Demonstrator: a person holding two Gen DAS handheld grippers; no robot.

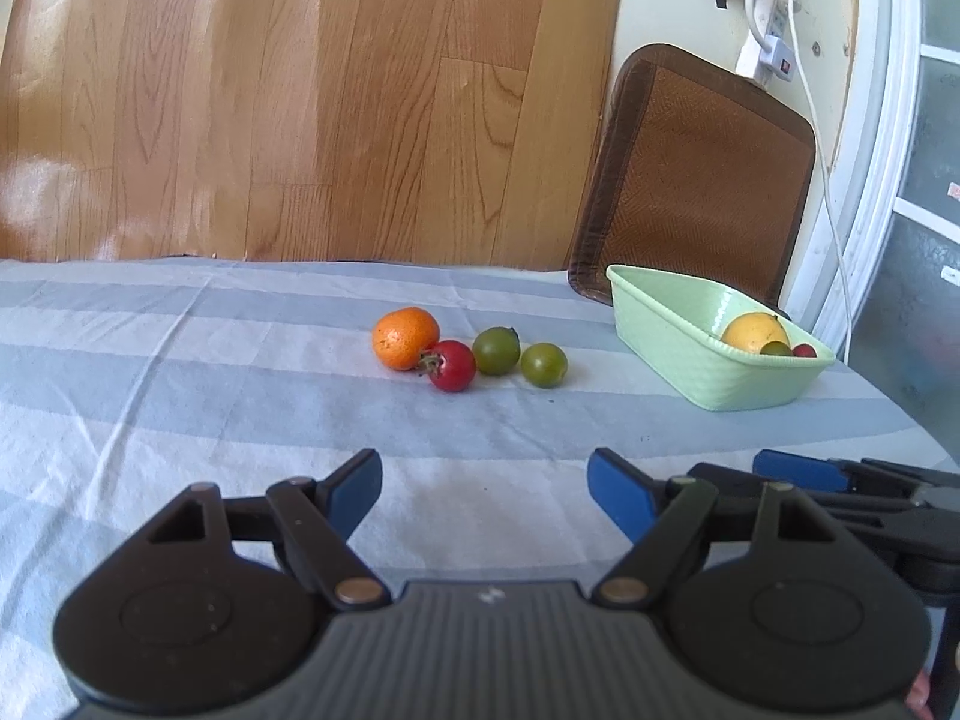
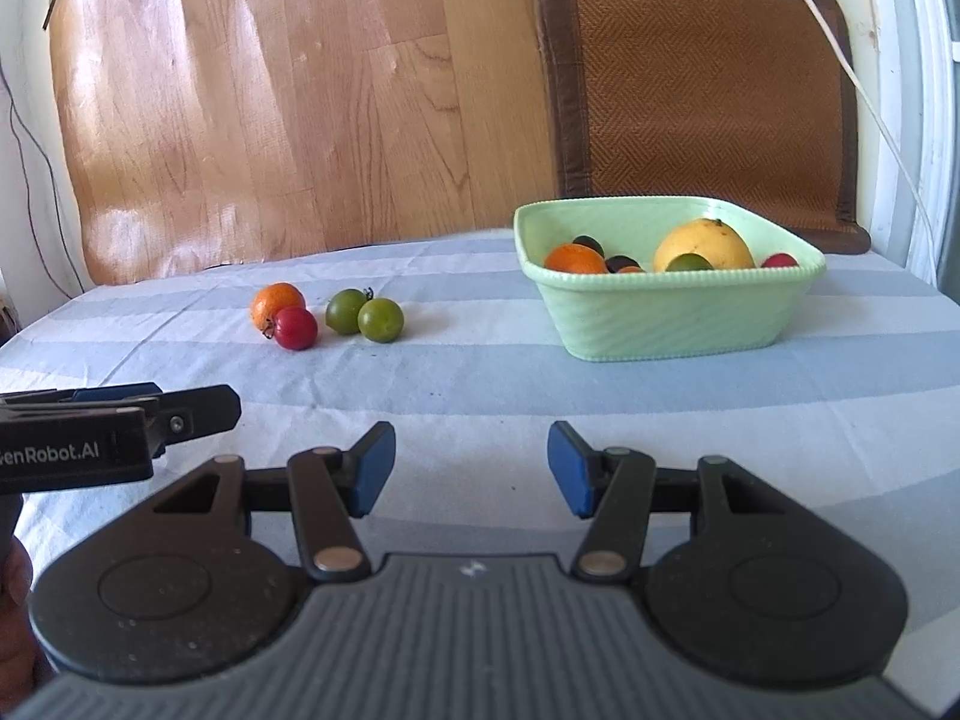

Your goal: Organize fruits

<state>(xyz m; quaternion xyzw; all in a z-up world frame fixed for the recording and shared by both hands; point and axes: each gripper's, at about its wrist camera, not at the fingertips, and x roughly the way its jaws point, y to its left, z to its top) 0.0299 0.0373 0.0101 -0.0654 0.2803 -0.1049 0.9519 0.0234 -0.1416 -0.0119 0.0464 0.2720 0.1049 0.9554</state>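
Four small fruits lie in a row on the striped cloth: an orange [image 1: 405, 338] [image 2: 278, 303], a red tomato [image 1: 452, 365] [image 2: 295, 328] touching it, and two green tomatoes [image 1: 495, 350] [image 1: 543, 365] [image 2: 346, 311] [image 2: 380, 318]. To their right stands a pale green basket [image 1: 720, 372] [image 2: 672, 324] holding a yellow fruit [image 2: 703, 245], another orange [image 2: 575, 259] and several small ones. My left gripper [image 1: 486, 495] is open and empty, well short of the row. My right gripper [image 2: 471, 468] is also open and empty, nearer the basket. Each gripper shows at the edge of the other's view.
The table's blue-and-white striped cloth [image 1: 180, 372] [image 2: 480, 384] ends at a far edge just behind the fruits. A wood-grain board [image 1: 300, 90] and a brown woven mat [image 2: 702, 78] lean behind it. White cables [image 1: 822, 138] hang on the wall at the right.
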